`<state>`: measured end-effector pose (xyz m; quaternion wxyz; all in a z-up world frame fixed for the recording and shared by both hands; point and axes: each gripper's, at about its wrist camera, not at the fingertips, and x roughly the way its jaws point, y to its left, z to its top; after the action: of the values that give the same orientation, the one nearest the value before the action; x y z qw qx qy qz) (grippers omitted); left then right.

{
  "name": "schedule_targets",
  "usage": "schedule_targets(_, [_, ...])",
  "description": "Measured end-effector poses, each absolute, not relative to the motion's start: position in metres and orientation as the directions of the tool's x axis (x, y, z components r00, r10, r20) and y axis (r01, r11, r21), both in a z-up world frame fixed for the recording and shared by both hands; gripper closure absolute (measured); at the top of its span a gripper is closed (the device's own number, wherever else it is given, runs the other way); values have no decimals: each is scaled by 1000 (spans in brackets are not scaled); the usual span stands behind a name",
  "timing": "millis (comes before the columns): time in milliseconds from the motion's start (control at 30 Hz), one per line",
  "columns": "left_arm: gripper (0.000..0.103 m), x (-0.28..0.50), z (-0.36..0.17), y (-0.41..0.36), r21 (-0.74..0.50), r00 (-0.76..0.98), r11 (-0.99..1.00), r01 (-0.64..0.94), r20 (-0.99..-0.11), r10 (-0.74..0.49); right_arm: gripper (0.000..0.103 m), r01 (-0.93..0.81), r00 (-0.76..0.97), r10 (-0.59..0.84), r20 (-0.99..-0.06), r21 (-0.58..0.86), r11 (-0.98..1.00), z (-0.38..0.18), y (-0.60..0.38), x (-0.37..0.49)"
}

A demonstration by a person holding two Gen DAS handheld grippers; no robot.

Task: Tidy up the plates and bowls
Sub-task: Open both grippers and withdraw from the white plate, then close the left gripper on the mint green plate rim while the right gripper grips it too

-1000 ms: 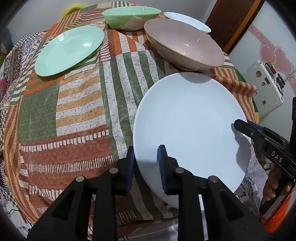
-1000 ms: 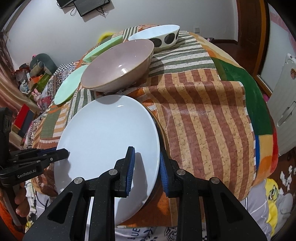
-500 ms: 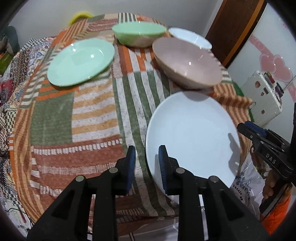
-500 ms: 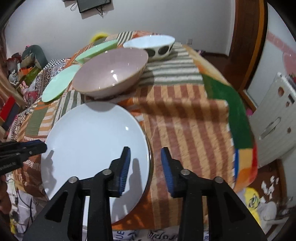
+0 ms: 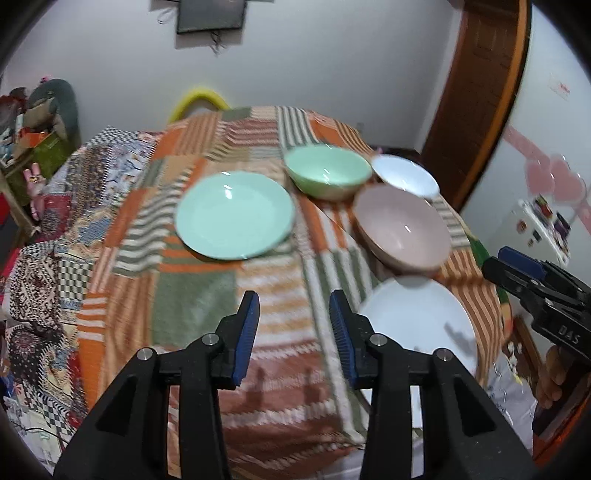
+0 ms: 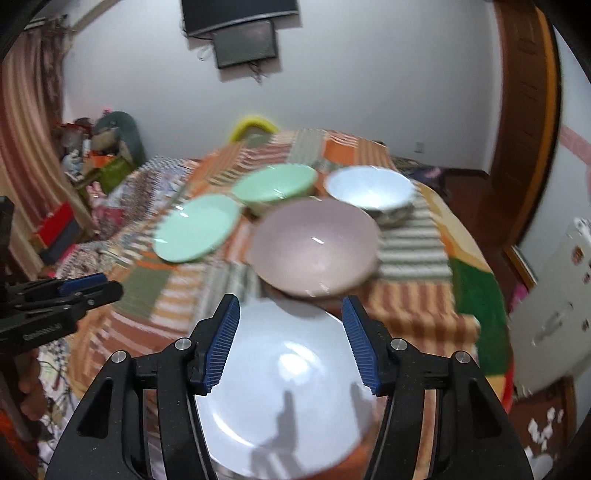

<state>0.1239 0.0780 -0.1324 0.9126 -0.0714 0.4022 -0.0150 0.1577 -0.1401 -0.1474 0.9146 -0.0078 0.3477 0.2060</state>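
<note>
The white plate [image 6: 288, 384] lies flat near the table's front edge, low in the middle of the right wrist view and at lower right in the left wrist view [image 5: 417, 321]; nothing is on it but shadows. Just beyond it sits the pink bowl [image 6: 314, 251], empty, and behind that the white bowl [image 6: 369, 188] with dark spots on its outer wall and the green bowl [image 6: 275, 186], both empty as far as I can see. The green plate [image 5: 234, 216] rests bare, left of the bowls.

The right gripper [image 6: 290, 343] hangs above the white plate, jaws spread wide, holding nothing. The left gripper [image 5: 293, 332] is also spread wide and empty, over the patchwork tablecloth [image 5: 192, 306] to the plate's left. In the left wrist view the right gripper's side [image 5: 539, 288] shows the letters "DAS". A label on the left gripper in the right wrist view is too blurred to read.

A dark screen [image 6: 240, 33] hangs on the wall, upper centre.
</note>
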Motion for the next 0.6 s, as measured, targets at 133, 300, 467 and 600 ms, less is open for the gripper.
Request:
schedule_targets(133, [63,131,-127,110,-150,694,986,-75,-717,-56,47,-434,660,420,-623,141,890,-139,-113,167])
schedule_targets(300, [62,148,-134,153,-159,695,977,-140,-719,-17,46,-481,607,459,-649,160,862,-144,-74,189])
schedule_targets(467, [62,179,-159,195,-186,658,966,-180,-752,-22,46,-480,555,427,-713,145,865,-167,-34,224])
schedule_targets(600, [62,206,-185,214,-206,620,959,-194,-783,-42,47,-472,503,415,-758,161,867,-185,-13,248])
